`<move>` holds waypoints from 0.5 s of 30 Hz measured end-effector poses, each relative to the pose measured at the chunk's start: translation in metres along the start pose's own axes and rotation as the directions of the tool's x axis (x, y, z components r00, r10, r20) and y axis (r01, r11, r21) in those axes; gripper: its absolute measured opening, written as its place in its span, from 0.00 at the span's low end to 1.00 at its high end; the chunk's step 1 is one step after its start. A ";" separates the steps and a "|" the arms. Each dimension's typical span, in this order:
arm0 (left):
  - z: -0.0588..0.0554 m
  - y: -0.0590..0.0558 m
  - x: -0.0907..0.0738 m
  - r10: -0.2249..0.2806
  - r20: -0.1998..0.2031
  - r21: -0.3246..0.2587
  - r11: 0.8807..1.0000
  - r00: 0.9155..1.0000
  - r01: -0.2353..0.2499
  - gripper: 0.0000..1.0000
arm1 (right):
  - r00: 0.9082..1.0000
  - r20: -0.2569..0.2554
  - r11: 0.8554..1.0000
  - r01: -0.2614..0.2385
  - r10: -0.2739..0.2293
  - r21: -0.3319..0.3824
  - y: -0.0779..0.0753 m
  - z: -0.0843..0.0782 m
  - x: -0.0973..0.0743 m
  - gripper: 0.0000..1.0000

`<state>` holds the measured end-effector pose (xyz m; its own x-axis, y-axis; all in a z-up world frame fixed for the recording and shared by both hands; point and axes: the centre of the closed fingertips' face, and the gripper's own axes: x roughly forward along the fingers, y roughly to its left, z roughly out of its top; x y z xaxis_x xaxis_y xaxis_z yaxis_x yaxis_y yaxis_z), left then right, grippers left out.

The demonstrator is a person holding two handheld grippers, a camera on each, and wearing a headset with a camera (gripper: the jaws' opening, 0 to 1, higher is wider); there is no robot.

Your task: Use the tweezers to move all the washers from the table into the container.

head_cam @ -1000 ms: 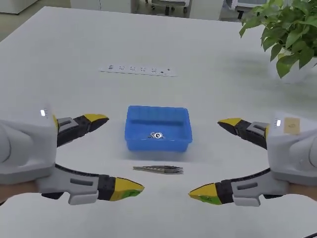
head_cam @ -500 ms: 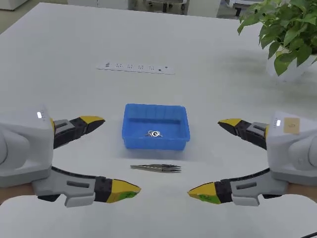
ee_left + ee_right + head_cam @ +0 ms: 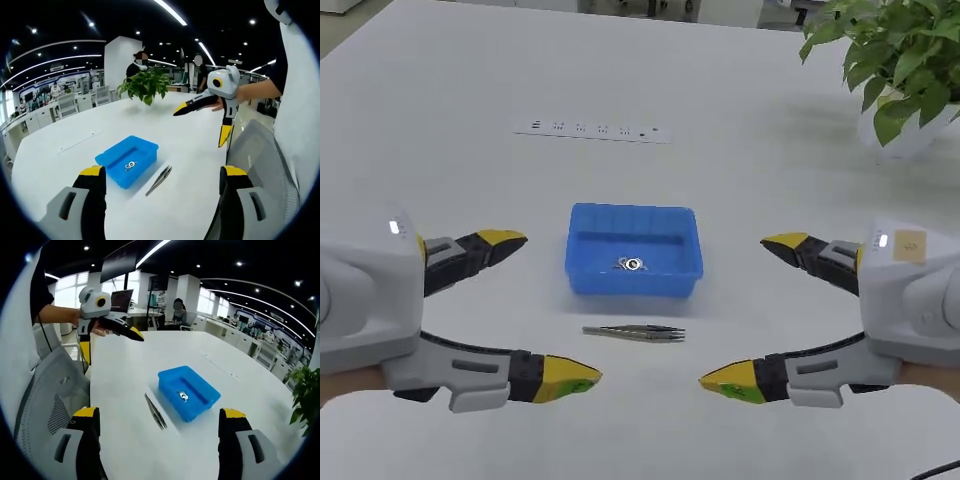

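Head view: left gripper (image 3: 552, 307) and right gripper (image 3: 740, 311), both spread wide, flank tweezers (image 3: 634, 332) lying before the container (image 3: 633, 212) holding washers (image 3: 632, 264).

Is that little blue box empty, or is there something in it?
Not empty. Small metal washers lie mid-floor in the blue container; cannot tell how many.

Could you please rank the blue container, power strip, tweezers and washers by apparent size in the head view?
1. Blue rectangular plastic container, largest by area.
2. Long white power strip: longer but thin, and farther away.
3. Slim metal tweezers.
4. Small metal washers in the container.
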<state>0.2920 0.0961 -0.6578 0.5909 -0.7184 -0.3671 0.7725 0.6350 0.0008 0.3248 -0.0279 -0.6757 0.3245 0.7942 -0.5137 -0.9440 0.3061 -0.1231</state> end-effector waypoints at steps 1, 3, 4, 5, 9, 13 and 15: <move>0.000 0.000 0.000 0.001 -0.001 -0.001 1.000 1.000 -0.001 1.00 | 1.000 -0.002 1.000 0.000 0.000 -0.001 0.000 -0.001 0.000 0.99; -0.001 0.001 0.000 0.002 -0.007 -0.002 1.000 1.000 -0.002 1.00 | 1.000 -0.005 1.000 0.002 -0.002 -0.004 0.001 -0.001 0.000 0.99; -0.002 0.001 0.000 0.004 -0.009 -0.001 1.000 1.000 -0.004 1.00 | 1.000 0.000 1.000 0.002 -0.002 -0.001 0.001 0.000 0.000 0.99; -0.002 0.001 0.000 0.006 -0.011 0.000 1.000 1.000 -0.006 1.00 | 1.000 0.002 1.000 0.001 -0.001 0.004 0.001 0.000 0.000 0.99; 0.000 0.001 0.001 0.007 -0.002 -0.007 1.000 1.000 -0.007 1.00 | 1.000 -0.005 1.000 -0.004 0.004 0.005 0.002 -0.002 0.002 0.99; 0.000 0.000 0.004 0.006 0.001 -0.010 1.000 1.000 -0.006 1.00 | 1.000 0.004 1.000 -0.003 0.003 0.011 0.002 0.000 0.001 0.99; 0.000 -0.001 0.005 0.003 0.001 -0.009 1.000 1.000 -0.003 1.00 | 1.000 0.001 1.000 -0.001 0.001 0.011 0.001 0.000 0.001 0.99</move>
<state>0.2941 0.0917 -0.6598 0.5934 -0.7166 -0.3666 0.7685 0.6399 -0.0068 0.3245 -0.0271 -0.6767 0.3238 0.7949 -0.5131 -0.9436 0.3110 -0.1136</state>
